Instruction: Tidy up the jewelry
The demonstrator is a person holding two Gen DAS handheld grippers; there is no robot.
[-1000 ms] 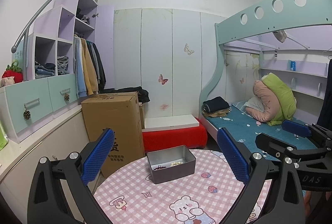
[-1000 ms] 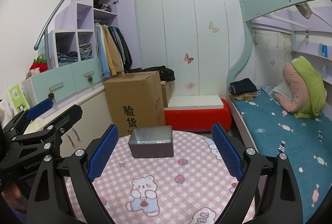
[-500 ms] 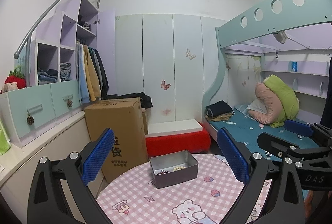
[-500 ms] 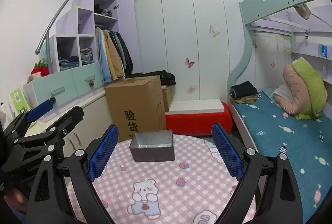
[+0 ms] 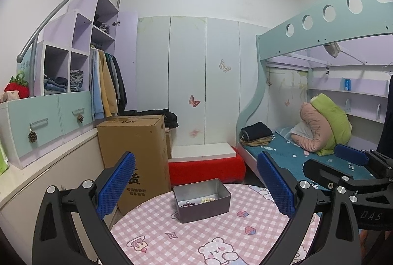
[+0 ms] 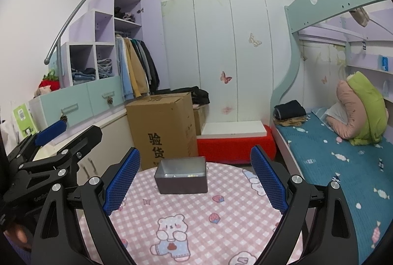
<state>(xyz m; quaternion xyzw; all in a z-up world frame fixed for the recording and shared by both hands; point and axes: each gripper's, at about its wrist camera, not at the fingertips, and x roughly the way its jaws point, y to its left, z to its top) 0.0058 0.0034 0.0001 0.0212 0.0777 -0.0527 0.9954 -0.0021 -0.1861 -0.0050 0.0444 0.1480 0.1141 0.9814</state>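
— So, where are your hands right now?

— Both are up above the round table (image 5: pixel 221 235), which wears a pink checked cloth with bears and strawberries. My left gripper (image 5: pixel 196 186) has its blue-padded jaws spread wide with nothing between them. My right gripper (image 6: pixel 195 179) is the same: jaws far apart, nothing held.

— And the jewelry?

— It sits in the grey metal tin (image 5: pixel 202 199), which rests on the far part of the table, near the edge. From my left wrist I look down into it: a dark reddish string of beads (image 5: pixel 188 204) lies on the tin's floor toward its left, and a pale, pearl-like string of beads (image 5: pixel 208 199) lies just beside it to the right. Whether the two strands touch, I cannot tell.

— Does the right wrist show them too?

— Hardly. From there I mostly face the tin's near wall, and only a few pale specks peep over the rim.

— Are the grippers close to the tin?

— Neither touches it. It appears in the gap between each pair of fingers, but beyond the tips. The right gripper shows at the right edge of my left view, and the left one at the left edge of my right view.

— What lies behind the table?

— A cardboard box (image 6: pixel 163 127) stands on the floor just past it, with a red bench (image 6: pixel 235 144) beside that, and a bed with a teal sheet (image 6: pixel 339 166) to the right.
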